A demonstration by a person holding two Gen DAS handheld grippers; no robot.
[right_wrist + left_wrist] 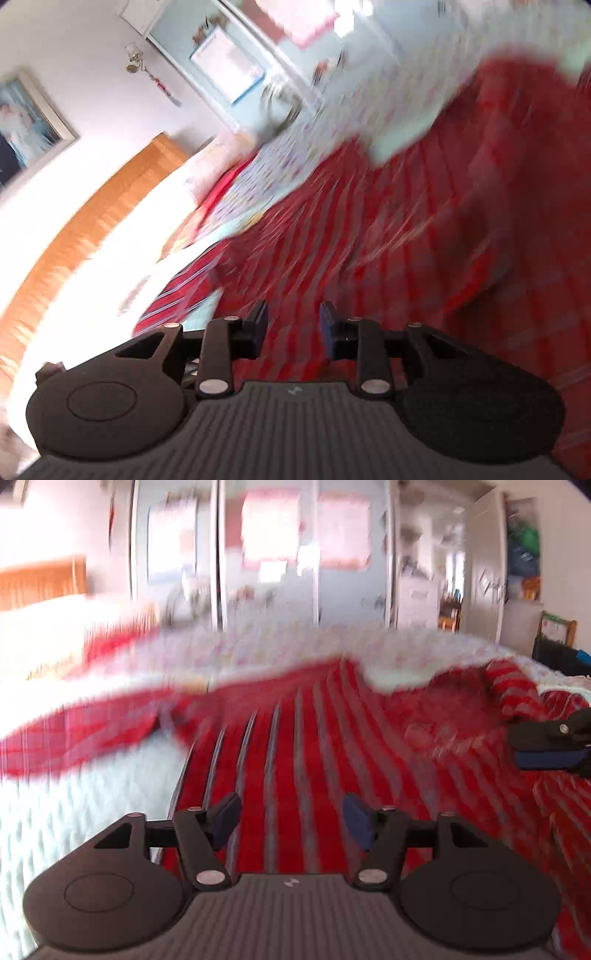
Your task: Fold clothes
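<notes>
Left wrist view: the left claw [290,821] stands at the lower centre of the frame, its jaws spread wide with nothing between the blue pads. Beyond it a red striped garment [314,746] lies spread on the bed [74,812], filling the centre and right of the frame; one blurred red part reaches out to the left edge over the white quilted cover. A patterned white cloth [277,653] lies across the bed behind the garment. At the right edge the right claw [550,744] enters side-on, just over the garment; whether it touches the cloth cannot be told there.

Right wrist view: the frame is tilted and blurred. The right claw [293,328] sits at the lower centre, jaws partly apart and empty. The garment [424,240] fills the centre and right. A wooden headboard [92,229] runs diagonally through the left half, with a framed picture [26,122] on the wall at the upper left.
</notes>
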